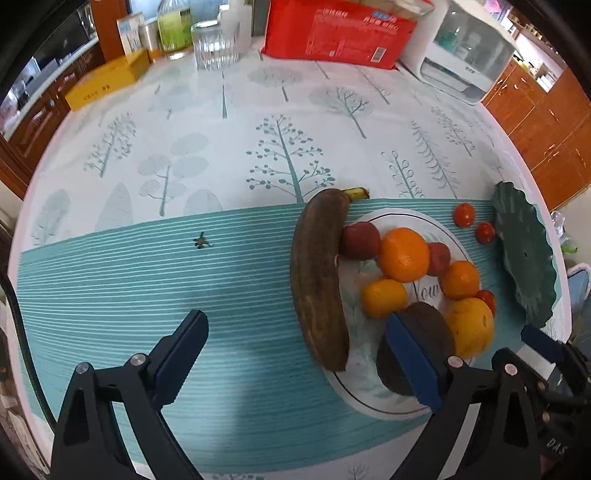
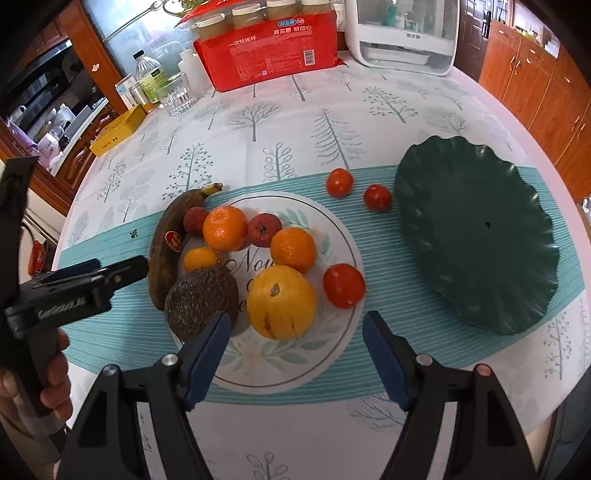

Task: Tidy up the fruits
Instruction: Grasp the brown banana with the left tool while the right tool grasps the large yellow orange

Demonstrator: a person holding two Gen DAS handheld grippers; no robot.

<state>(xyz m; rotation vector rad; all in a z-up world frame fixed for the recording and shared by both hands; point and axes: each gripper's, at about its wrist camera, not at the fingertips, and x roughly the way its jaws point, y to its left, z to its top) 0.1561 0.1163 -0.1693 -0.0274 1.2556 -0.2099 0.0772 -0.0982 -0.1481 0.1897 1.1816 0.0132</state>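
A white plate (image 2: 332, 236) holds a dark avocado (image 2: 201, 301), a large yellow-orange fruit (image 2: 281, 302), several oranges (image 2: 224, 228), small red fruits (image 2: 263, 229) and a tomato (image 2: 344, 285). A brown banana (image 2: 166, 243) lies along its left rim. Two tomatoes (image 2: 339, 182) lie on the cloth beside an empty dark green leaf-shaped dish (image 2: 476, 232). My right gripper (image 2: 295, 332) is open and empty, just short of the plate's near edge. My left gripper (image 1: 295, 332) is open and empty, its right finger beside the avocado (image 1: 424, 332), the banana (image 1: 317, 277) between its fingers.
A teal striped runner (image 1: 147, 277) crosses the tree-print tablecloth. At the back stand a red package (image 2: 269, 55), a glass (image 2: 177, 94), bottles (image 2: 149, 79), a yellow box (image 2: 118, 129) and a white appliance (image 2: 402, 33). Wooden cabinets surround the table.
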